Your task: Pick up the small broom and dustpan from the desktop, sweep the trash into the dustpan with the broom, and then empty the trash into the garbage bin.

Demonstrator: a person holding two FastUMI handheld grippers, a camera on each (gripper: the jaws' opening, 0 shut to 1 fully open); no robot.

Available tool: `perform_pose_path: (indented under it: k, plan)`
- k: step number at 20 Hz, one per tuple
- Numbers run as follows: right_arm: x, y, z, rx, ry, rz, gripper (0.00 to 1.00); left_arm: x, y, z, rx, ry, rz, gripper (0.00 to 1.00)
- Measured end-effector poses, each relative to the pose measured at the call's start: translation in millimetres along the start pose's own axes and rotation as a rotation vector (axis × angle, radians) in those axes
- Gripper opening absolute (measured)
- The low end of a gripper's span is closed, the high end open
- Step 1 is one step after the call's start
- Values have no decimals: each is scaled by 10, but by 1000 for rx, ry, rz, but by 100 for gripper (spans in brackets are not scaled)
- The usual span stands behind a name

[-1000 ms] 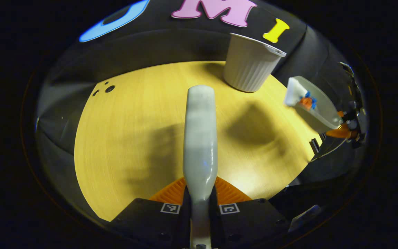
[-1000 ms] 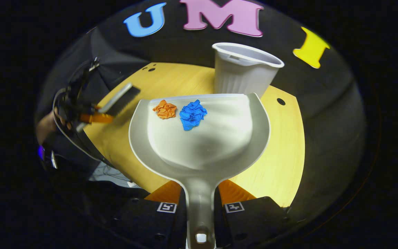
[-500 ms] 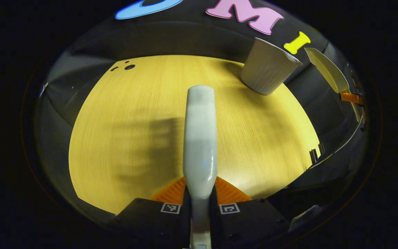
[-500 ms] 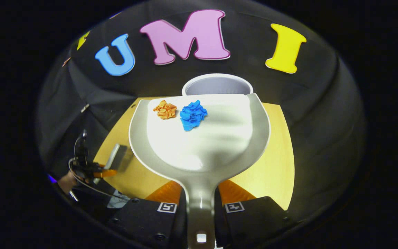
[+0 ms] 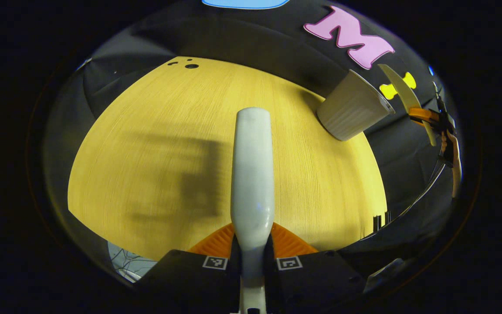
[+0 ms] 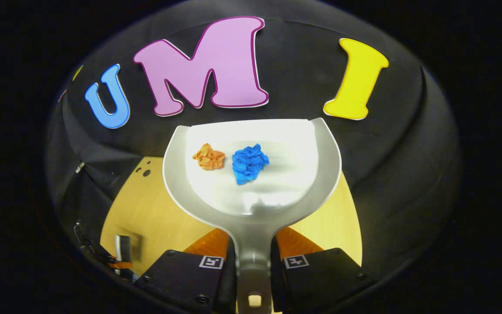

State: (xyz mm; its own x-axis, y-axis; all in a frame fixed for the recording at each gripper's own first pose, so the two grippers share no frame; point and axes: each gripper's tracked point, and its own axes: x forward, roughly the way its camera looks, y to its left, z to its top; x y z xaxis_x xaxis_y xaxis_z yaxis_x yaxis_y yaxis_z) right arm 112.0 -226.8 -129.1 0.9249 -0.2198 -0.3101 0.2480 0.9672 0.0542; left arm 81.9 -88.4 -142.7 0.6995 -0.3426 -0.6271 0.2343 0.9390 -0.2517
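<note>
Since before, the dustpan (image 6: 251, 174) was lifted, clamped by the right gripper (image 6: 253, 261); paper balls (image 6: 249, 163) rest ahead. The broom (image 5: 252, 174) is clamped by the left gripper (image 5: 252, 261), kept aside.

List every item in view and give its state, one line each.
Broom: held in left gripper, above the table.
Dustpan: held in right gripper, raised, loaded.
Orange scrap: in the dustpan.
Blue scrap: in the dustpan, beside the orange one.
Bin: upright on the table.
</note>
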Motion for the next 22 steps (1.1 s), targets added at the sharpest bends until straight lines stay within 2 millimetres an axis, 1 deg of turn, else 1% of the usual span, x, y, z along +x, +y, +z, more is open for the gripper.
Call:
perform_pose_path:
  k: [1, 2, 3, 4, 5, 6, 8, 9, 11, 12, 14, 15, 16, 17, 19, 20, 22]
  plan:
    - [34, -46, -9, -14, 11, -17, 35, -29, 60, 13, 9, -11, 23, 26]
    - [61, -88, -11, -27, 19, -35, 35, -59, 122, 33, 14, -26, 46, 27]
    - [71, -138, -18, -49, 24, -55, 31, -79, 122, 63, 3, -44, 61, 26]
    - [70, -196, 19, -76, 16, -76, 35, -76, 67, 78, -20, -59, 62, 26]
    - [116, -257, 40, -112, 11, -97, 35, -86, 23, 95, -51, -72, 53, 27]
    - [149, -329, 93, -153, 6, -119, 40, -106, 24, 83, -79, -81, 42, 27]
    - [162, -454, 156, -236, 1, -161, 31, -142, 53, 85, -96, -85, 38, 27]
    - [160, -513, 190, -270, -5, -178, 35, -156, 77, 90, -81, -86, 49, 27]
    - [164, -646, 216, -339, -3, -220, 35, -165, 69, 80, -43, -85, 75, 27]
    - [186, -677, 216, -375, -2, -243, 35, -169, 62, 84, -36, -86, 80, 26]
    - [242, -823, 219, -432, 2, -295, 35, -158, 56, 95, -45, -88, 81, 26]
    - [268, -893, 225, -456, 2, -324, 39, -147, 63, 97, -55, -88, 83, 25]
    - [287, -947, 246, -476, -3, -345, 35, -139, 73, 82, -62, -86, 87, 27]
    - [299, -980, 287, -493, -14, -363, 35, -131, 89, 77, -68, -85, 96, 27]
    - [304, -980, 282, -543, -11, -395, 36, -152, 157, 97, -75, -89, 102, 27]
    - [311, -1004, 332, -604, -17, -418, 36, -155, 172, 103, -81, -90, 101, 27]
    - [296, -1032, 363, -759, -19, -480, 36, -159, 176, 111, -87, -92, 100, 27]
